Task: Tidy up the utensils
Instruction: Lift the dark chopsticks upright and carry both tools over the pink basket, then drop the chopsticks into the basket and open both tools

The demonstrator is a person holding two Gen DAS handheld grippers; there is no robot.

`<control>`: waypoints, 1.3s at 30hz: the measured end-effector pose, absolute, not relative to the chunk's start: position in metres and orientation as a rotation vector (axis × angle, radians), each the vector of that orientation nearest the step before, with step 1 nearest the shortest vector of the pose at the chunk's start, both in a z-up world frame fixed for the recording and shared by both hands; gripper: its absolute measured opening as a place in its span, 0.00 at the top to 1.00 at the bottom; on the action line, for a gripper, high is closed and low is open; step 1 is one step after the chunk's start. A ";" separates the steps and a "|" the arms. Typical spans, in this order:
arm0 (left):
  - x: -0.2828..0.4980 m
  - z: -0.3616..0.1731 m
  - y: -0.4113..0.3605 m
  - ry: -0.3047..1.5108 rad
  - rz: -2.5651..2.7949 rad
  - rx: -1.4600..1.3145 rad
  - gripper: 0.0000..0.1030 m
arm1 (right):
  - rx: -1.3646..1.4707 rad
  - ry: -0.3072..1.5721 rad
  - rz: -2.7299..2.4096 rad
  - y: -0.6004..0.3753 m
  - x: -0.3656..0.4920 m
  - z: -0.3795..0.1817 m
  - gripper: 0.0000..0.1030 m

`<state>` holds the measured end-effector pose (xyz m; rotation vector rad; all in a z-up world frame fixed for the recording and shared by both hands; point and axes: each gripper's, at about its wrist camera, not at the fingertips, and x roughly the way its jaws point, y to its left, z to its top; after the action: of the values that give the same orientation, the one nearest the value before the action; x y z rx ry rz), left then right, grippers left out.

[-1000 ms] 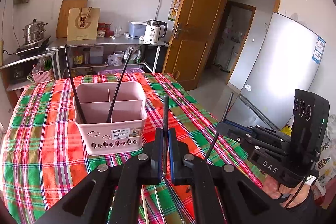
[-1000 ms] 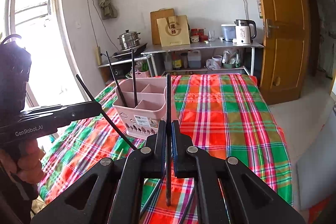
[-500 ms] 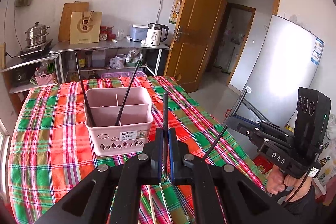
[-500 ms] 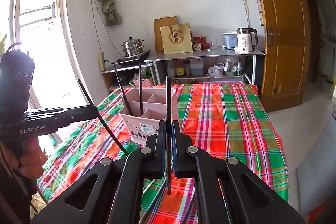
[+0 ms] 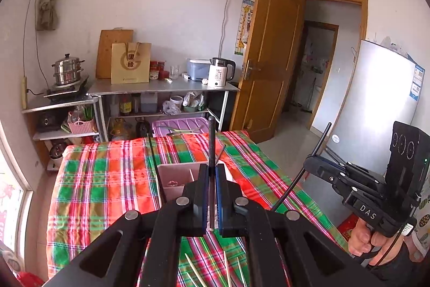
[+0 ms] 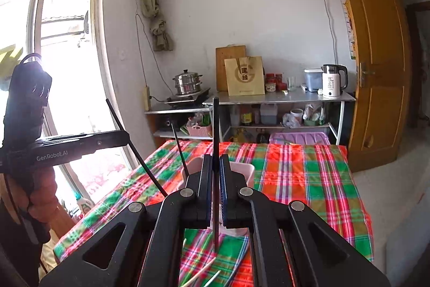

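Holding one thin black chopstick upright in each claw above the pink plastic utensil basket (image 5: 174, 179).

The surface under the red-and-green plaid cloth (image 5: 107, 179) carries the basket near its middle, with two more black chopsticks (image 5: 154, 166) already standing in it, so it reads as the sorting place. Both claws hover on the near side of the basket, above it. The left claw (image 5: 211, 195) is clamped on a black chopstick (image 5: 211, 141) that stands vertical between its pads, likely so it can drop straight into a compartment. The right claw (image 6: 215, 190) grips its own black chopstick (image 6: 215, 131) the same way. Pale wooden sticks (image 5: 225, 268) lie loose on the cloth nearer than the basket, apparently not yet sorted.
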<state>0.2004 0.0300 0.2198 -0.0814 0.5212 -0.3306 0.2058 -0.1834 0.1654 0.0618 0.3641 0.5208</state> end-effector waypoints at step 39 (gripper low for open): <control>0.315 0.129 0.070 0.701 -0.272 -0.153 0.96 | 0.063 0.498 0.508 -0.109 0.302 0.093 0.95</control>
<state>0.3154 0.0700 0.1294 -0.1531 0.7014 -0.2722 0.3020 -0.1093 0.0933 0.0632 0.4983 0.5078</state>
